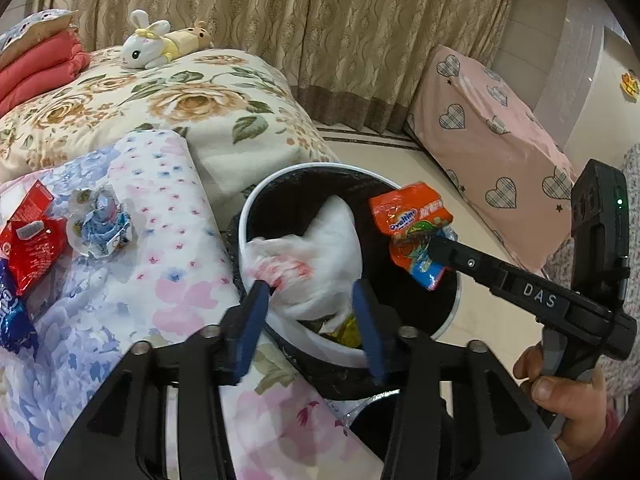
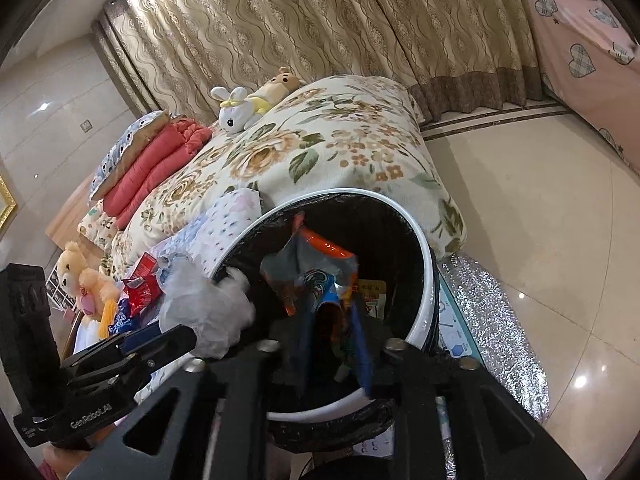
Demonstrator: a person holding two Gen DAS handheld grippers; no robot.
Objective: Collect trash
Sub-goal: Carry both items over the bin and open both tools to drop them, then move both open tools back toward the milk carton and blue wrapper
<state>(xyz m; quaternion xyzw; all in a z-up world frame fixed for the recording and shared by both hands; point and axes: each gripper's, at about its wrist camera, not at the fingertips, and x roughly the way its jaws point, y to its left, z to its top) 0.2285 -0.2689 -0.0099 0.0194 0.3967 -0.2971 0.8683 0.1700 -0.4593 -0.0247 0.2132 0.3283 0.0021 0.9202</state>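
White plastic bag [image 1: 320, 264] and orange wrapper [image 1: 412, 232] hang over the bin [image 1: 248, 216]; left claw [image 1: 308, 300] and right claw [image 2: 332, 332], both parted, should let them fall clear before withdrawing.

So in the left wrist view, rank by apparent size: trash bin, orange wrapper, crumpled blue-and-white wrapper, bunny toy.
1. Trash bin, clearly largest.
2. Orange wrapper and bunny toy look similar; the bunny lies farther off, so no ranking.
3. Crumpled blue-and-white wrapper, slightly smaller.

Two close wrist views down onto one shared bin [image 1: 256, 200].
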